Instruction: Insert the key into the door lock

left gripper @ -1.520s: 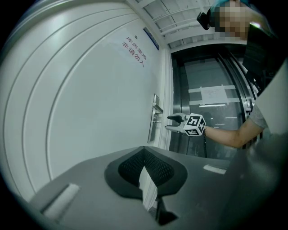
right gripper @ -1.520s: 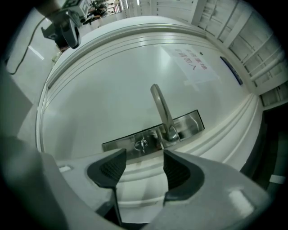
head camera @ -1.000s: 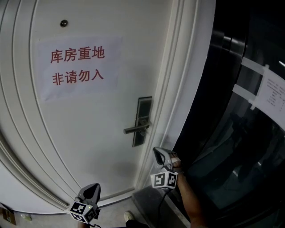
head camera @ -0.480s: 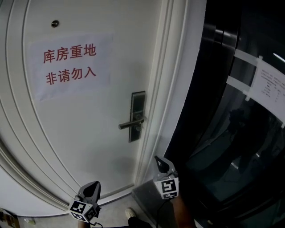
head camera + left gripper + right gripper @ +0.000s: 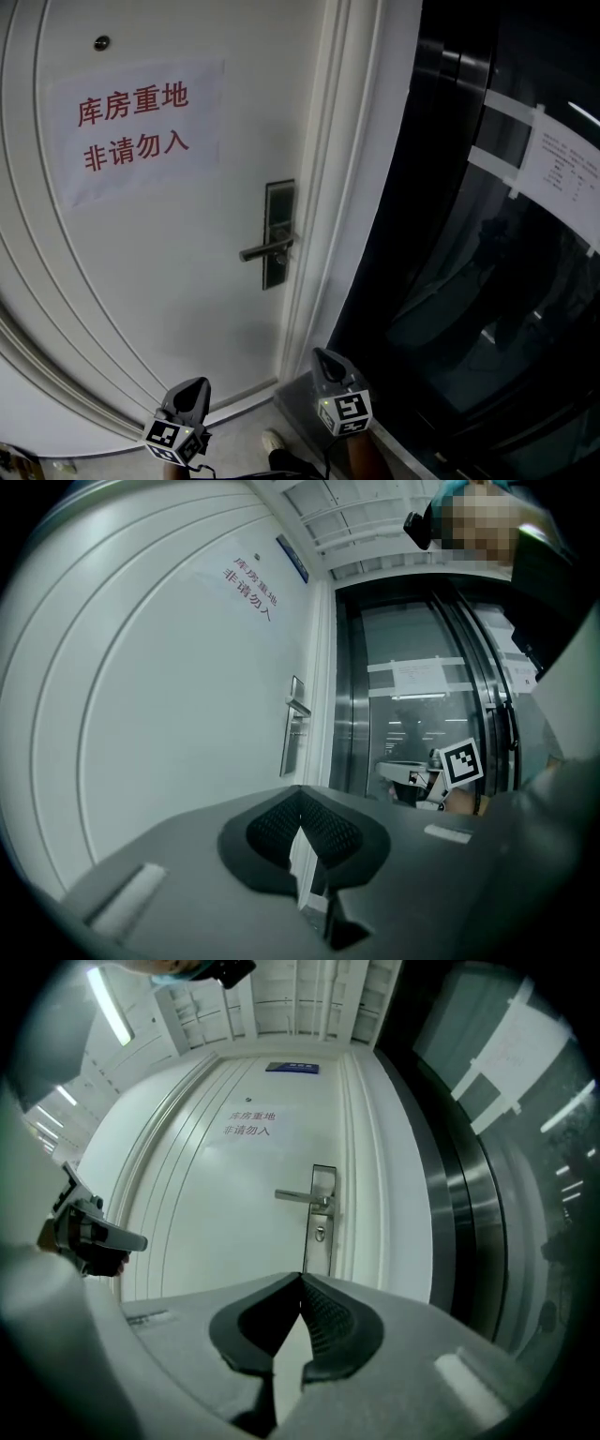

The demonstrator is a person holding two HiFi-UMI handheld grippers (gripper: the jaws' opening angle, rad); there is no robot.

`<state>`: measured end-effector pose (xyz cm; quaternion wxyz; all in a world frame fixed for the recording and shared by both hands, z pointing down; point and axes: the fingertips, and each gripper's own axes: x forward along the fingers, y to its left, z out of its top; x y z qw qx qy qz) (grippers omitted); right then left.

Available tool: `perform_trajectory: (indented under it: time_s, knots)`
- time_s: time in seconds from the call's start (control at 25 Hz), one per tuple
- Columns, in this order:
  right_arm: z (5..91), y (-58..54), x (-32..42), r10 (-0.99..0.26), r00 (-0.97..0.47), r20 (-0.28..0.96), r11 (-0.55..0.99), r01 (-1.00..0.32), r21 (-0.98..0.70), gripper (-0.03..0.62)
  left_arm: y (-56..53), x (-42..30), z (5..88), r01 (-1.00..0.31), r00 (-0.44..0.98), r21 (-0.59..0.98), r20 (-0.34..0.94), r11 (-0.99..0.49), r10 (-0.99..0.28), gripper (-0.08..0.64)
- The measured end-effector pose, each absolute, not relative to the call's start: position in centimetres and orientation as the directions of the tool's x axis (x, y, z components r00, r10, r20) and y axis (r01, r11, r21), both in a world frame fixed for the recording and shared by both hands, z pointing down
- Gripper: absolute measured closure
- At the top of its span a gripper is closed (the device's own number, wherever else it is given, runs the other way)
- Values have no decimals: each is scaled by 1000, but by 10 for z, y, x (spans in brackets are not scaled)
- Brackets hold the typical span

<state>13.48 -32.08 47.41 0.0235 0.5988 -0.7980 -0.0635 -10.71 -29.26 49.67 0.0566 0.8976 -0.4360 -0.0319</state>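
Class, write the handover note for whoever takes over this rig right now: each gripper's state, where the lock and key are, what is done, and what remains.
Left gripper: shut, no key visible in it; held low, well short of the door.
Right gripper: shut, nothing visible in it; faces the door lock, not touching it.
Keyhole: below the handle, no key in it.
Done: nothing at the lock yet.
Left: no key is in view, so find it, then insert it into the keyhole.

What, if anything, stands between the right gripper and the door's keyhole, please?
Nothing visible does: the keyhole, just below the lever handle, lies ahead of the shut right gripper, with only open air between them.
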Motion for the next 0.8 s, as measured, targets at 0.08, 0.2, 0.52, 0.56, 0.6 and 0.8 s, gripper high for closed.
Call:
perform_trajectory:
  time_s: [0.08, 0.2, 0.52, 0.56, 0.6, 0.8]
  knots:
    - [480, -314, 135, -959, -281, -30, 278, -957, 85, 591, -292, -105, 498, -777, 621, 131, -7, -616, -784, 557]
    - [491, -306, 137, -960, -279, -14, 278, -960, 24, 591, -291, -103, 498, -776, 622, 132, -7, -617, -783, 557]
    - [508, -288, 137, -959, -283, 26, 283, -959, 7, 591, -289, -99, 502, -772, 626, 139, 0, -620, -779, 557]
    - [509, -287, 137, -958, -285, 27, 285, -959, 5, 591, -289, -99, 502, -772, 627, 139, -1, -621, -779, 557]
    - [510, -287, 137, -958, -285, 28, 285, -958, 5, 591, -289, -98, 502, -771, 628, 139, -2, -622, -778, 557]
    - [510, -285, 137, -955, -294, 25, 294, -956, 3, 591, -289, -94, 502, -767, 633, 138, 0, -627, -774, 557]
